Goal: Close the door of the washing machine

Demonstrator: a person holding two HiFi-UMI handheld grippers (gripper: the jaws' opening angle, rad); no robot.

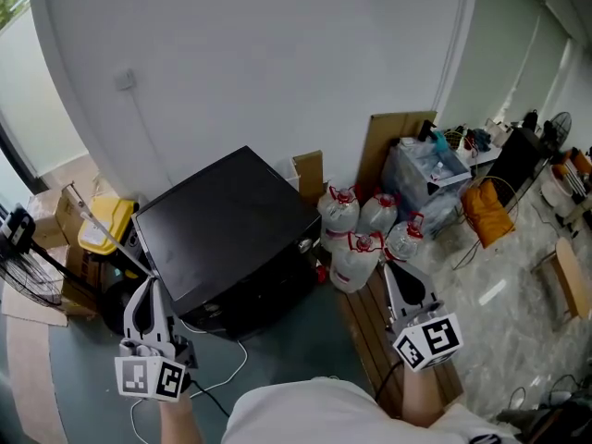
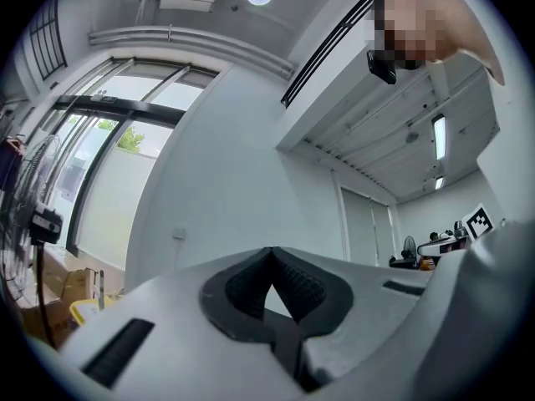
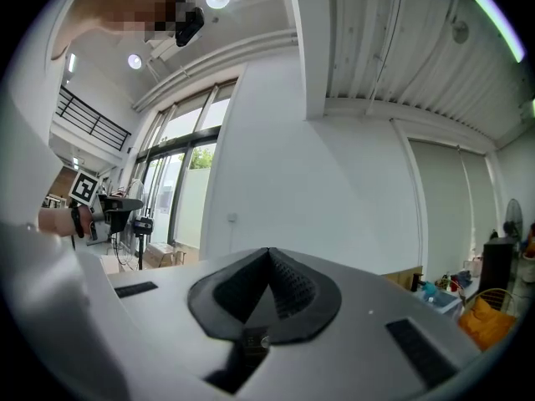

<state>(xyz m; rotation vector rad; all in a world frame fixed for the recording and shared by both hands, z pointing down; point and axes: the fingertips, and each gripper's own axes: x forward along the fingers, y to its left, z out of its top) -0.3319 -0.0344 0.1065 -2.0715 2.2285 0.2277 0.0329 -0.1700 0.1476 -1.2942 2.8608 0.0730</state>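
Washing machine [image 1: 231, 234], dark-topped, between the two grippers: just right of the left gripper [image 1: 150, 287], farther off to the left of the right gripper [image 1: 396, 274]. Both pairs of jaws clenched tip to tip, grasping nothing. Clear jugs [image 1: 356, 248] just ahead of the right gripper.
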